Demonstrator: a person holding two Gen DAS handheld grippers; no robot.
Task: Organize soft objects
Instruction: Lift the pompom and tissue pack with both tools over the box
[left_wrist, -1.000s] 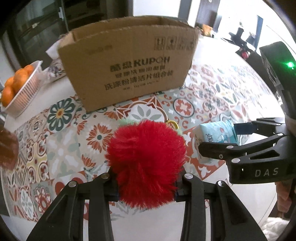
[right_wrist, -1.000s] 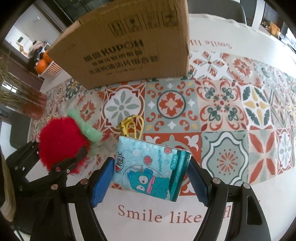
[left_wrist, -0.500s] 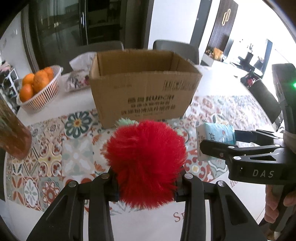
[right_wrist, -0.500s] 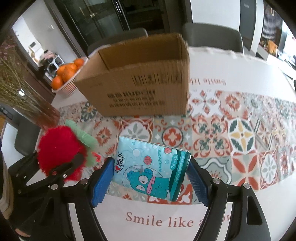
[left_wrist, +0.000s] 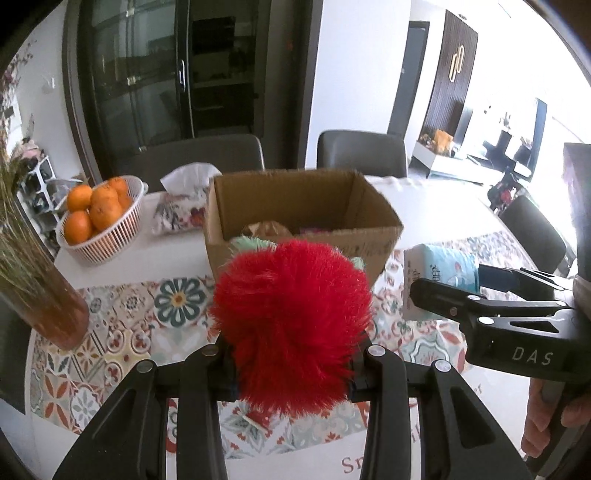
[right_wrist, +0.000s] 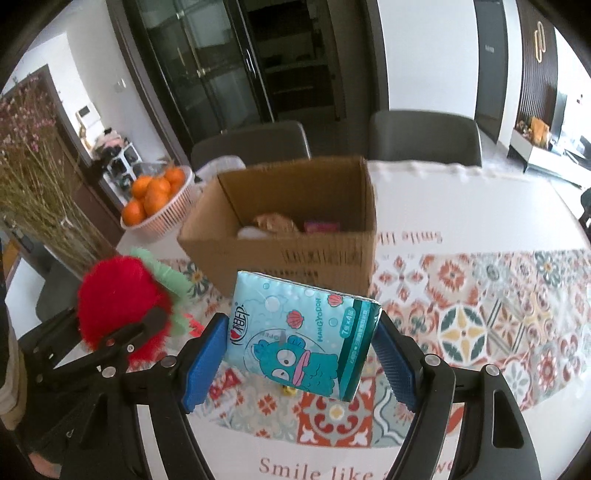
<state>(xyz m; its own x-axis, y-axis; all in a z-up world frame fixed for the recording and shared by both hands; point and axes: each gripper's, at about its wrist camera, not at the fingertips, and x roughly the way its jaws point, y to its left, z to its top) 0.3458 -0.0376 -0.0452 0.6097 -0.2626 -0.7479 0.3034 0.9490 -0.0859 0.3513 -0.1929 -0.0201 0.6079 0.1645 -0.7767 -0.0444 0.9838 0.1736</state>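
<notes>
My left gripper (left_wrist: 293, 354) is shut on a fluffy red plush strawberry (left_wrist: 291, 317) with pale green leaves, held above the table; it also shows in the right wrist view (right_wrist: 122, 302). My right gripper (right_wrist: 301, 354) is shut on a blue tissue pack (right_wrist: 303, 332) with a cartoon fish, also seen in the left wrist view (left_wrist: 439, 271). An open cardboard box (left_wrist: 303, 229) stands just beyond both, also in the right wrist view (right_wrist: 295, 229). It holds a brownish soft item (right_wrist: 275, 223) and something pink.
A white basket of oranges (left_wrist: 99, 218) and a floral tissue pack (left_wrist: 181, 214) sit left of the box. A vase of dried stems (left_wrist: 37, 288) stands at the near left. Grey chairs (right_wrist: 421, 136) stand behind the patterned table (right_wrist: 480, 314).
Both grippers have risen well above the table with their objects. The box's open top and its contents have come into view.
</notes>
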